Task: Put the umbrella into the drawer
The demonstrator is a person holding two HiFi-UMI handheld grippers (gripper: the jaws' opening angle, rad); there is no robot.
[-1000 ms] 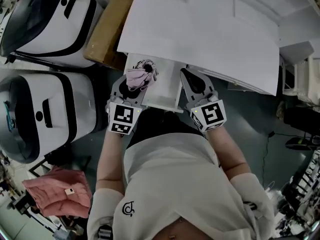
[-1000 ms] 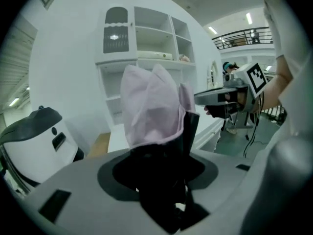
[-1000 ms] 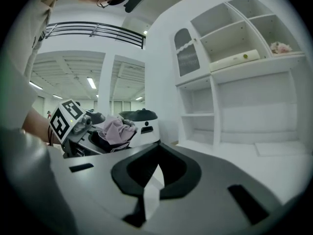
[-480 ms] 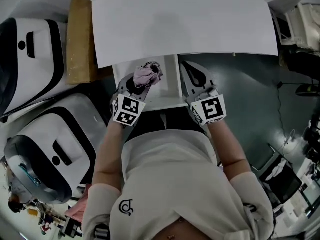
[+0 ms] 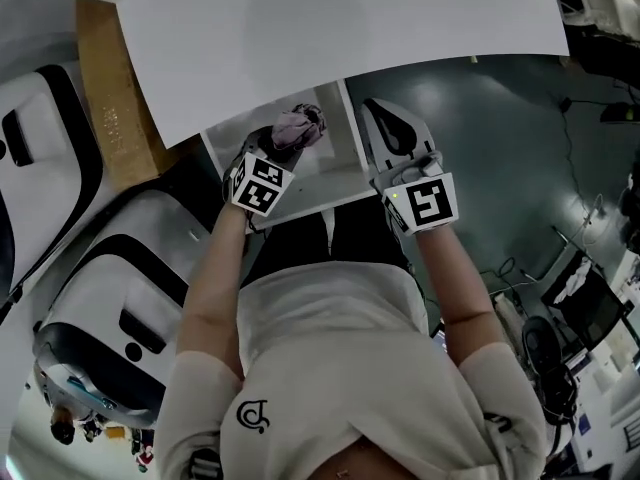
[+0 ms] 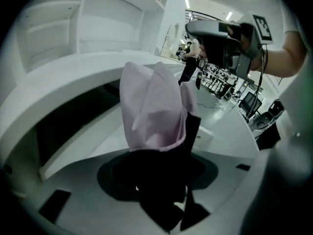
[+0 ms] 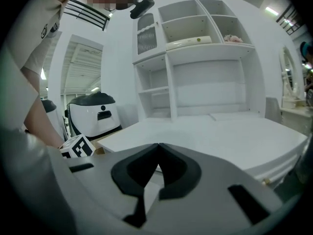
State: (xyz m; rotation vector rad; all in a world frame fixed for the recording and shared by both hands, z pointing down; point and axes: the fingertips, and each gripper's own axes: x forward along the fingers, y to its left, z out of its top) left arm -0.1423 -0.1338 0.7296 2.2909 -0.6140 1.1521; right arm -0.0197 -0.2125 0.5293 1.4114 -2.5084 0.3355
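A folded pink umbrella (image 5: 297, 128) with a dark strap is gripped by my left gripper (image 5: 283, 146) and hangs over the open white drawer (image 5: 335, 158) under the desk. In the left gripper view the umbrella (image 6: 154, 106) stands straight up out of the dark jaws of the left gripper (image 6: 155, 153), with the drawer's inside (image 6: 105, 136) behind it. My right gripper (image 5: 375, 110) is at the drawer's right side, shut with nothing in it; its tips (image 7: 157, 147) meet in its own view. It also shows as the right gripper (image 6: 220, 33) high in the left gripper view.
The white desk top (image 5: 340, 28) overhangs the drawer's back. A brown board (image 5: 112, 108) leans at the desk's left. White-and-black machines (image 5: 110, 298) stand on the left. Grey floor (image 5: 500, 148) lies to the right. A white shelf unit (image 7: 195, 58) rises behind the desk.
Both grippers have sunk toward the drawer. The left one has tipped downward with the umbrella still in it. The head view has swung, so the desk now fills the top.
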